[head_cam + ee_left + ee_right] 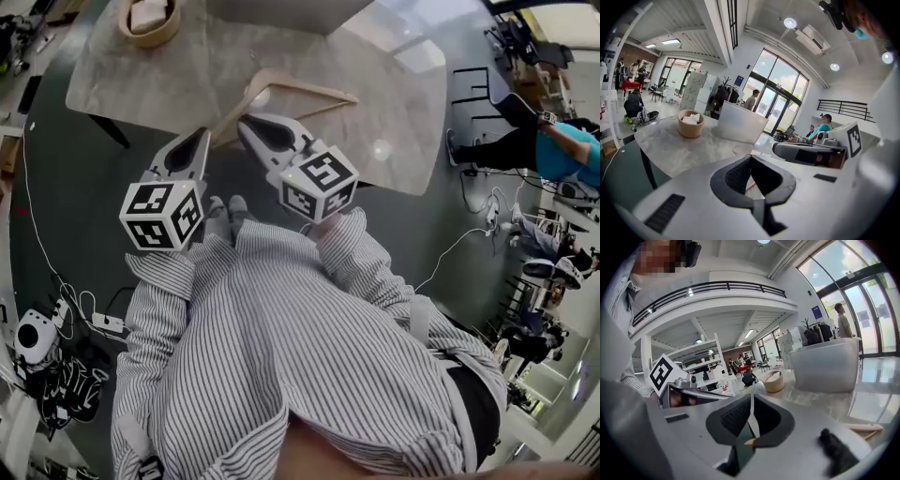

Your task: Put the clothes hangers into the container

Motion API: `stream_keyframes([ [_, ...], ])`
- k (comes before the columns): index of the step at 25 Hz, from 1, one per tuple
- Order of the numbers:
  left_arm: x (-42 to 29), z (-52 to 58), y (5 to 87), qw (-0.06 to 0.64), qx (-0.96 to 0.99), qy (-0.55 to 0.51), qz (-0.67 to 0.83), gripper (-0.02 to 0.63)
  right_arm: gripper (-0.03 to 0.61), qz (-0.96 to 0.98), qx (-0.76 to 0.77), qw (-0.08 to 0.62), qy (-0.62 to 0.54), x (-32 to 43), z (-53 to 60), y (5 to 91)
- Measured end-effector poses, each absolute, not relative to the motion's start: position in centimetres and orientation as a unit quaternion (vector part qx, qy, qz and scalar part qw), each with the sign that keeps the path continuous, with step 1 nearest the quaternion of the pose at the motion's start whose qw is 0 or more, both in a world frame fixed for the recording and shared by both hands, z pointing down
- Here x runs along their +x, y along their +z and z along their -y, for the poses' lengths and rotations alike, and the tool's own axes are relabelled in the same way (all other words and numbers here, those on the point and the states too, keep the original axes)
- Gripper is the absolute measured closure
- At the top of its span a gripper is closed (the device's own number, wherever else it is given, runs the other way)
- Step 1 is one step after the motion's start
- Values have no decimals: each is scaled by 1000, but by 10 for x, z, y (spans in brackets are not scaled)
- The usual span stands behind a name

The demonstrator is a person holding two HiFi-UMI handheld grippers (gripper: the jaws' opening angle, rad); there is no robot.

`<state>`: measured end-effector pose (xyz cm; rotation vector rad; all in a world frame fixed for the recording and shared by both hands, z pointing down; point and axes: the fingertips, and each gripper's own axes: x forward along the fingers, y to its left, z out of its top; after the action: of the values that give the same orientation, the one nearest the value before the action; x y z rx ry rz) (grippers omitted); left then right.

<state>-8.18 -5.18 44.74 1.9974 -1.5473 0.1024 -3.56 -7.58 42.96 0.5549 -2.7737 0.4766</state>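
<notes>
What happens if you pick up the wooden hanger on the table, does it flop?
Probably not: the wooden clothes hanger looks like thick, solid wood, so it should stay stiff. It seems light, being an open frame. Lying flat on the table, it would likely slide rather than roll.

Hanger (309,87) on table (394,122); container (825,364) behind, bowl (773,380) left.

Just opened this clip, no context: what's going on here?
A person holds the left gripper and the right gripper over the near edge of the table. Both have their jaws together and hold nothing. A wooden hanger lies on the table right by their tips, not yet gripped. The container stands farther back, near a round wooden bowl. No hanger looks to be in it yet.
</notes>
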Motion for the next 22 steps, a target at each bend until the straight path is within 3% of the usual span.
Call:
stream_keyframes([
  [7,-89,38,467,325,738,44,590,603,560,955,180,163,170,-46,67,449],
  [11,-89,32,482,341,732,44,588,603,512,952,175,182,173,-48,65,465],
  [22,-87,18,521,380,714,52,585,603,454,944,156,247,154,-48,57,510],
])
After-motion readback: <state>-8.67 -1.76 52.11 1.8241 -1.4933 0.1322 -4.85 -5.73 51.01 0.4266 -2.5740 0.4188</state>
